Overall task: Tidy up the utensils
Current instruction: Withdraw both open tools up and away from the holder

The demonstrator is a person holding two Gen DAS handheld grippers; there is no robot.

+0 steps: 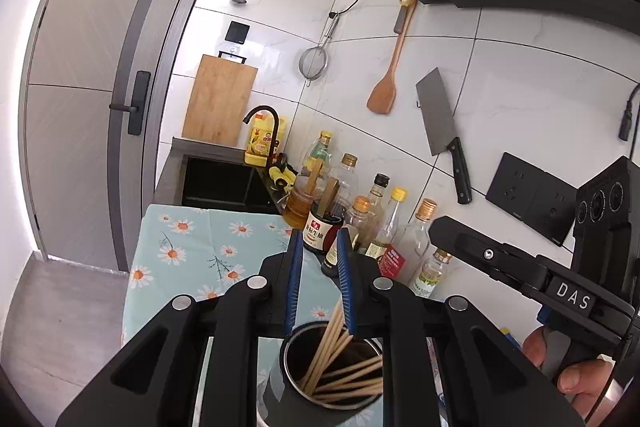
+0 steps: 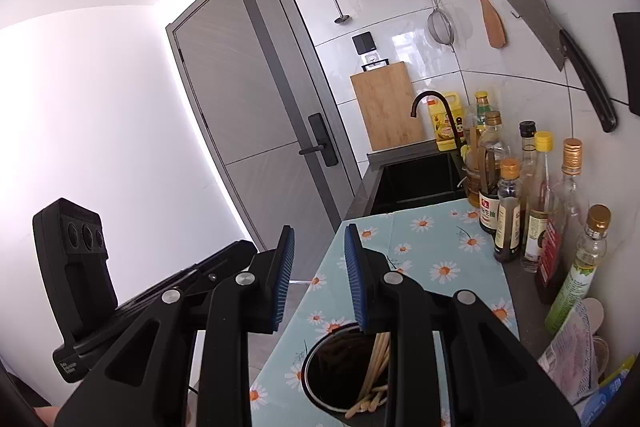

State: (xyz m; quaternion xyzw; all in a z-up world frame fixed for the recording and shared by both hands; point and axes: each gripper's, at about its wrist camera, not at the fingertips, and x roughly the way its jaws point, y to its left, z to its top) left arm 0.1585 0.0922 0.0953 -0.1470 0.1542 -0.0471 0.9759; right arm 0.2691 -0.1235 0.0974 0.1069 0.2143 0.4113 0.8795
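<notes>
Both tools parked right above the holder (image 1: 332,367), a dark metal cup standing on the daisy-print cloth (image 1: 188,251) at the near end of the surface. Chopsticks (image 1: 340,359) already down inside it, fanned out and leaning against the rim. Left tool (image 1: 318,281) released, blue pads apart with nothing between them, though one chopstick tip poked up just beside the right-hand pad (hard to say whether touching or only overlapping in view). Right tool (image 2: 320,277) likewise let go, gap clear, nothing gripped.

Looked close to done for the chopsticks, judging by how they sat.

Risks from here:
- Pulling the left tool away carelessly could snag that raised tip and flip a chopstick out, or tip the whole cup.
- Holder stood near the cloth's edge in the right view, so a bump could send it off the surface.
- Row of bottles (image 2: 508,211) stood close along the wall, easy to clip with a wide swing of the right tool.
</notes>
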